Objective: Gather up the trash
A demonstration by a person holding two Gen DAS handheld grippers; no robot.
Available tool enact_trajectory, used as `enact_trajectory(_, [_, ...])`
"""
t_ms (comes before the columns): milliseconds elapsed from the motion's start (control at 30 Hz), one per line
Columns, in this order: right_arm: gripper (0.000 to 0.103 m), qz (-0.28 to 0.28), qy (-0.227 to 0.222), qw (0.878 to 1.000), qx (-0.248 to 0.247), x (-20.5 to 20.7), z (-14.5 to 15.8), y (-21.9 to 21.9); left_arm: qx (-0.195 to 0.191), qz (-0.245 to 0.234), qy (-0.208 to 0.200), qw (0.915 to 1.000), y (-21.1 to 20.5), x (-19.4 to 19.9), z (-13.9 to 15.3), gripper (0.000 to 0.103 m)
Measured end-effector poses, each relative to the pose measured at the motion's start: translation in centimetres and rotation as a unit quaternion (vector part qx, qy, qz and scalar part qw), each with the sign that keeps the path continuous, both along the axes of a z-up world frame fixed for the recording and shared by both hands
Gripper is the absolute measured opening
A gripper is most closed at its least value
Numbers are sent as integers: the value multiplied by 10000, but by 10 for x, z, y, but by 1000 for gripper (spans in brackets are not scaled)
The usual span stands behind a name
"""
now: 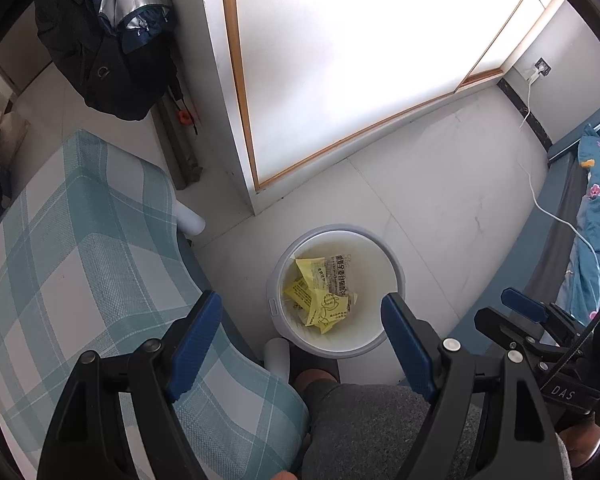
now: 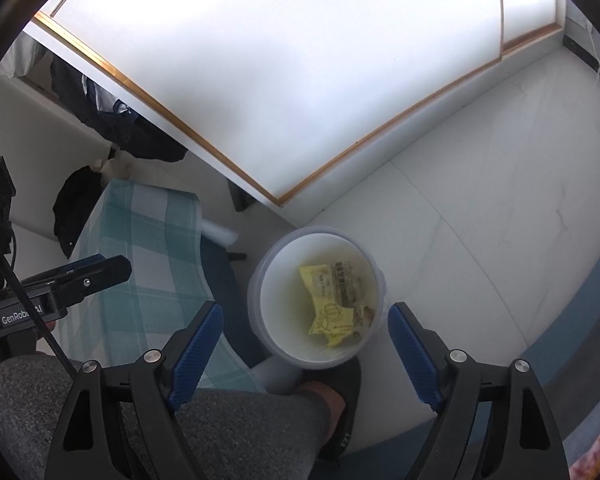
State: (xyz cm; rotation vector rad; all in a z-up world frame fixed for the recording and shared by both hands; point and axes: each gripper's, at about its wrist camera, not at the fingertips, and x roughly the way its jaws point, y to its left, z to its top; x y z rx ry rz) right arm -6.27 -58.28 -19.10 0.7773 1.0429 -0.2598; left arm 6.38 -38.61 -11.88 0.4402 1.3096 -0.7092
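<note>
A white round bin [image 1: 382, 256] stands on the pale floor, and the right wrist view shows the same bin [image 2: 276, 280]. Inside lie yellow wrappers [image 1: 320, 304] and a printed clear wrapper [image 1: 340, 276]; the yellow wrappers [image 2: 332, 320] also show from the right. My left gripper [image 1: 302, 310] hangs open high above the bin, with nothing between its blue fingers [image 1: 198, 330]. My right gripper [image 2: 306, 322] is open over the bin too, its blue fingers [image 2: 414, 348] empty. The right gripper [image 1: 522, 306] appears at the right edge of the left view, and the left gripper [image 2: 100, 270] at the left of the right view.
A table with a green checked cloth [image 1: 80, 248] stands left of the bin, on white legs [image 1: 192, 220]. A person's grey-trousered leg [image 1: 372, 428] and dark slipper [image 2: 340, 396] sit just below the bin. A wardrobe [image 1: 340, 60] rises behind; a bed with floral bedding [image 1: 596, 216] lies right.
</note>
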Motion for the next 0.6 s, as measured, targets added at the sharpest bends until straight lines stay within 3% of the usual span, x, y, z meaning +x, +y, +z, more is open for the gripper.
enact_trajectory(600, [86, -11, 45, 10000, 8, 1, -3, 0, -17, -58, 95, 9999, -1, -2, 1, 79])
